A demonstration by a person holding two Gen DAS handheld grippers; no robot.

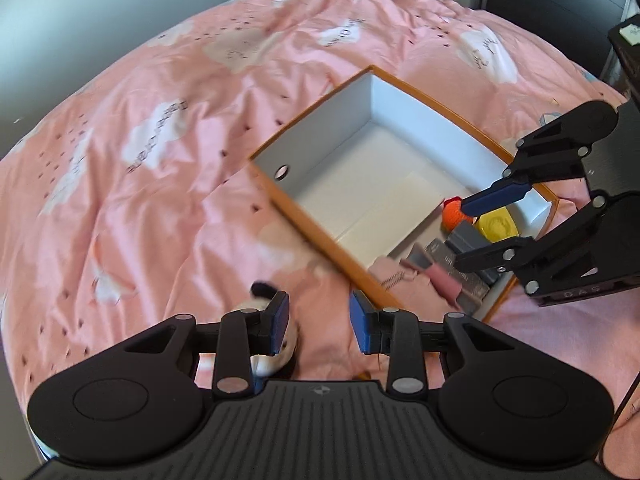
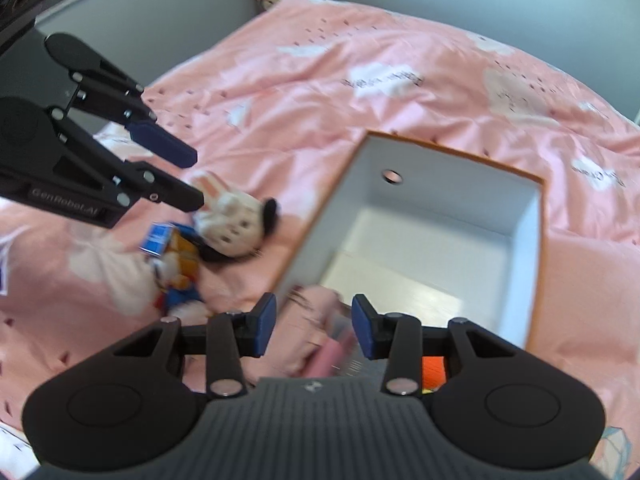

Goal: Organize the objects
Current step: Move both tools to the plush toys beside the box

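Right now both my grippers hang released and empty over the bed (image 1: 160,128): left gripper (image 1: 319,322) above the stuffed rabbit (image 2: 230,216), right gripper (image 2: 314,330) over the box (image 2: 536,240).

**Open box on pink bedding, both grippers empty**

Foreground: right gripper (image 2: 313,326), black with blue pads, jaws parted, nothing between them. Just beyond, an orange-edged cardboard box with white inside (image 2: 536,256), open-topped, round hole in its far wall, resting on a pink duvet with white cloud print (image 2: 360,40). At the box's near end, blurred: a pink folded cloth (image 2: 308,320) and an orange item (image 2: 434,372) partly hidden behind the right finger. Upper left: left gripper (image 2: 192,178), also black with blue pads, jaws apart and empty, tips just above a white plush rabbit with black ears (image 2: 236,220). Beside the rabbit, a blue-and-orange plush toy (image 2: 180,264), lying on the duvet outside the box.
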